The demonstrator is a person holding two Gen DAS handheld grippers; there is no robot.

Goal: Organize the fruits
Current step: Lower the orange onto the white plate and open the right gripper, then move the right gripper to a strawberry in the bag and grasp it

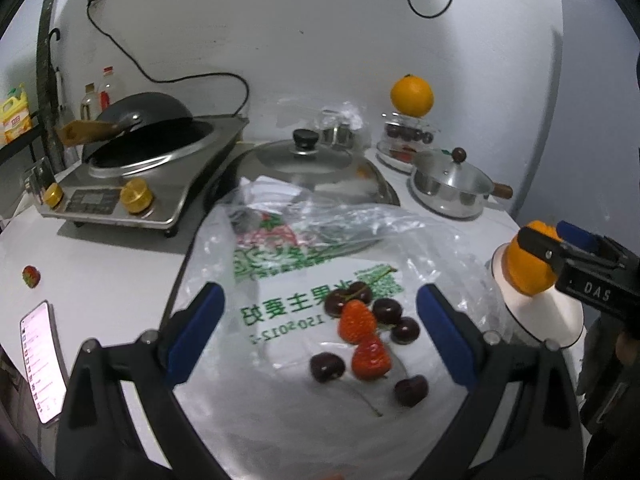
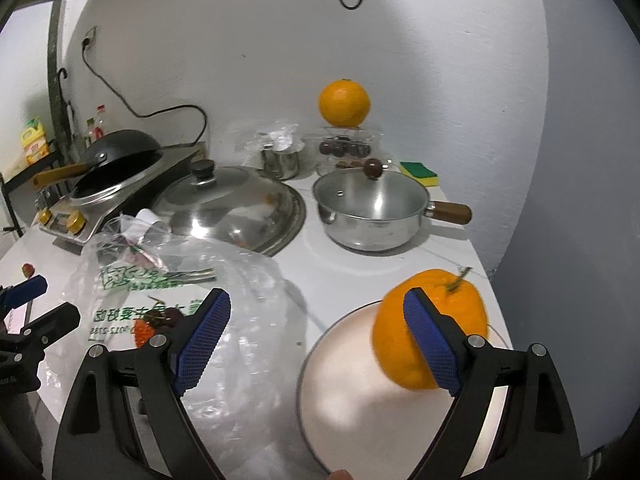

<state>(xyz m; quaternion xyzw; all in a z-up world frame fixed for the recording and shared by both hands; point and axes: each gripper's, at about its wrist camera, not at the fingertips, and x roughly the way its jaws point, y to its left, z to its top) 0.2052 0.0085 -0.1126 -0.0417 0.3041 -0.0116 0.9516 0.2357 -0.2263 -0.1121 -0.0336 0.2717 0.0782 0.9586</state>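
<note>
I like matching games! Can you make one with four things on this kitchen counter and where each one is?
Things:
1. cherries
2. phone
3. sponge
4. wok

Places:
A. on the stove
B. behind the small pot's handle
C. on the plastic bag
D. at the counter's near left edge

Pairs: 1-C, 2-D, 3-B, 4-A
</note>
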